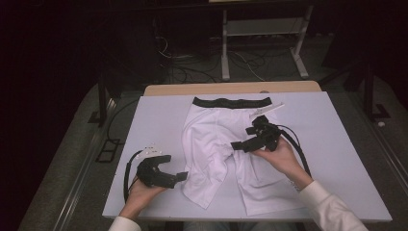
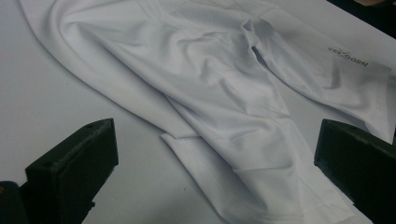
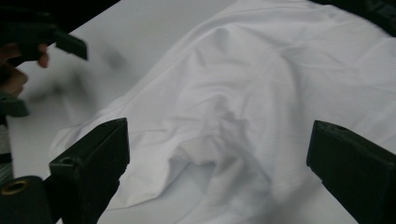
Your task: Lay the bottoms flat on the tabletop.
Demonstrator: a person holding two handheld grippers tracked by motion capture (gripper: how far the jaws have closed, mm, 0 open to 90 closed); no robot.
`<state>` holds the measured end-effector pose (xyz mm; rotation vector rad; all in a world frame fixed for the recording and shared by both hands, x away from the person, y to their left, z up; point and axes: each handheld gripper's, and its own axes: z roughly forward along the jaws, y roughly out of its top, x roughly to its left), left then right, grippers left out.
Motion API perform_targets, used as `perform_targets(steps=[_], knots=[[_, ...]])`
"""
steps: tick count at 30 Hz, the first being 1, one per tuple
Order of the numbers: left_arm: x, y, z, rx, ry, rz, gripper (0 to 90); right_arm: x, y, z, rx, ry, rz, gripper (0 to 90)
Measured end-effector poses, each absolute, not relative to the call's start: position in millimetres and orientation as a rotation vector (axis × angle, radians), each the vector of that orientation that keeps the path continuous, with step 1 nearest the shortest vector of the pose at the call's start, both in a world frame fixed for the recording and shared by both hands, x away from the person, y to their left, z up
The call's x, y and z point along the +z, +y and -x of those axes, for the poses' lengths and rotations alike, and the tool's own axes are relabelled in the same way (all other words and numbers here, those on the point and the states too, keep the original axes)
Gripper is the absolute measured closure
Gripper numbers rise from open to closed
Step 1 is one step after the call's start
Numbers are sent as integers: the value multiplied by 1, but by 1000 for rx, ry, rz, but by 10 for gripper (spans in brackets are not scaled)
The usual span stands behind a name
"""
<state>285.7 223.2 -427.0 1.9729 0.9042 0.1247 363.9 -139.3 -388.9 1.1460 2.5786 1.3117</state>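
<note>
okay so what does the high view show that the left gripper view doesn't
High view alone: the black waistband at the far end of the white shorts, the white table out to its edges, both hands, and the right gripper, open above the shorts. Left gripper view alone: grey printed lettering near one leg hem, and the left gripper standing wide with nothing between its jaws. Shared: the rumpled shorts lying on the table.

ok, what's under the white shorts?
The white shorts lie flat on the white table cover, which shows all around them. Whatever sits beneath the fabric itself is covered. The left leg is rumpled and folded over.
</note>
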Motion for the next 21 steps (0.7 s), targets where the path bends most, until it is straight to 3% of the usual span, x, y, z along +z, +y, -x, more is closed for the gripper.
perform_targets(steps=[21], knots=[[-428,216,-293,138,902,-2007,0,-412,-79,-282,1343,2782,-888,113]])
